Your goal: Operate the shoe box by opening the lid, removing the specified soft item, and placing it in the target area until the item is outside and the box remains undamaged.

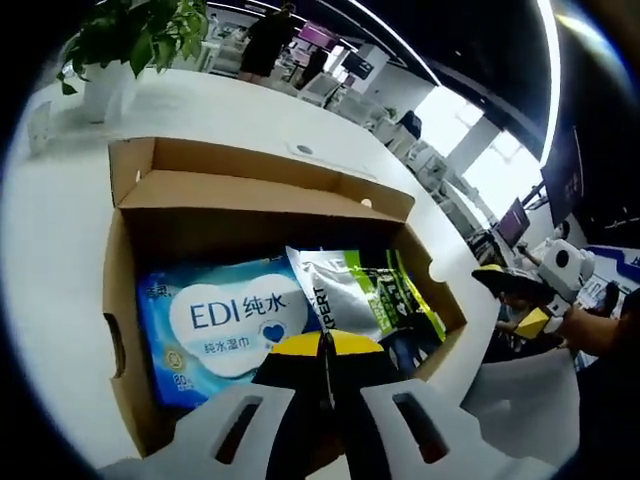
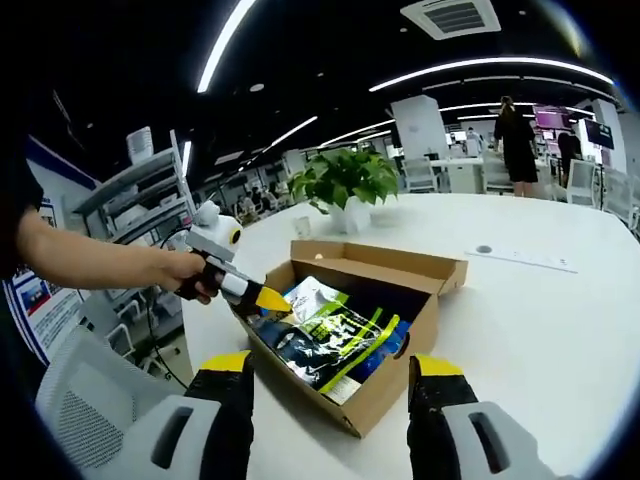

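An open cardboard shoe box (image 1: 122,300) (image 2: 392,385) sits on a white table, its lid (image 1: 240,188) folded back. Inside lie a blue wet-wipes pack (image 1: 215,315) (image 2: 387,348) and a silver and green pouch (image 1: 365,295) (image 2: 330,340). My left gripper (image 1: 325,345) (image 2: 272,299) hovers at the box's near edge, just above the packs. Its yellow tips are shut together with nothing seen between them. My right gripper (image 2: 332,365) (image 1: 512,297) stands wide open and empty, short of the box on its other side.
The white table (image 1: 50,230) (image 2: 540,320) also carries a potted plant (image 1: 130,40) (image 2: 345,185) beyond the box and a small round disc (image 2: 484,249). A mesh chair (image 2: 80,410) and shelves (image 2: 140,190) stand nearby. A person (image 2: 517,135) stands far back.
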Tool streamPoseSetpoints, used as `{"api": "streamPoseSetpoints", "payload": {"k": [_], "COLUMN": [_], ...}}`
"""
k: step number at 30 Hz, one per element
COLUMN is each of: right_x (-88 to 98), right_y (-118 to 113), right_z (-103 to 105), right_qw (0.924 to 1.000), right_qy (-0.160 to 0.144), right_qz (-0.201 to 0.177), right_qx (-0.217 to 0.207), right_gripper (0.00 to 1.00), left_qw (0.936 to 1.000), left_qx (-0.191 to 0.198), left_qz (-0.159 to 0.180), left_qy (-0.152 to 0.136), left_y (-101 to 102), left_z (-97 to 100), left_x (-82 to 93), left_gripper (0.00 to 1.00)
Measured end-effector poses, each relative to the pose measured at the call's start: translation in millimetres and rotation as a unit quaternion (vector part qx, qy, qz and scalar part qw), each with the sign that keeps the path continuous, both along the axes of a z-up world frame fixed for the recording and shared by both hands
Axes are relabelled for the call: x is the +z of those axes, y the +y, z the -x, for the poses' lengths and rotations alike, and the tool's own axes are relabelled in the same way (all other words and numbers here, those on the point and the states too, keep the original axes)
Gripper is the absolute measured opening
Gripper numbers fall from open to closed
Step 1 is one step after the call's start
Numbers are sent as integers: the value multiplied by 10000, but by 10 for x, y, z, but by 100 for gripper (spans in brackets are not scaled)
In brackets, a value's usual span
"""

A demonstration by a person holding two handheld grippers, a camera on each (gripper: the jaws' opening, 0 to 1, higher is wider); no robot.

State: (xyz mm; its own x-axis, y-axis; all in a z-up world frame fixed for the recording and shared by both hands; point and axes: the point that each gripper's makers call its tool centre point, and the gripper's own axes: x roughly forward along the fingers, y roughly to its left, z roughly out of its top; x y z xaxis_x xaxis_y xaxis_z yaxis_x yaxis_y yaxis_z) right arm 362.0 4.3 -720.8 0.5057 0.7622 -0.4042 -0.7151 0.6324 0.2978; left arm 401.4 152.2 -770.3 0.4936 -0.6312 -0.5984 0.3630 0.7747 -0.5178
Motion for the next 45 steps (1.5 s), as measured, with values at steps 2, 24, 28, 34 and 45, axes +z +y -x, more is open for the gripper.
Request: {"api": "streamPoseSetpoints", "payload": {"k": [2, 24, 28, 34, 45], "right_x": [-12, -271, -332, -448, -589], "right_y": [58, 563, 603, 618, 651], "right_z": [-10, -207, -234, -239, -241], "right_qw": [10000, 9974, 9967, 9939, 9895], "right_qy": [58, 576, 620, 850, 1218], "right_qz": [-13, 227, 357, 564, 642], "right_qx": [34, 359, 390, 408, 433], "right_gripper": [55, 47, 46, 41, 37], "left_qw": [10000, 9984, 9984, 9983, 9985], "left_qx": [9, 95, 123, 143, 213], "left_qz": [-22, -508, -504, -506, -426], "left_qy": [-17, -216, -238, -263, -256], "left_y": [28, 286, 300, 303, 310], "left_z": [2, -34, -46, -39, -26], "left_x": [4, -38, -34, -40, -63], "left_gripper": [0, 0, 0, 0, 0]}}
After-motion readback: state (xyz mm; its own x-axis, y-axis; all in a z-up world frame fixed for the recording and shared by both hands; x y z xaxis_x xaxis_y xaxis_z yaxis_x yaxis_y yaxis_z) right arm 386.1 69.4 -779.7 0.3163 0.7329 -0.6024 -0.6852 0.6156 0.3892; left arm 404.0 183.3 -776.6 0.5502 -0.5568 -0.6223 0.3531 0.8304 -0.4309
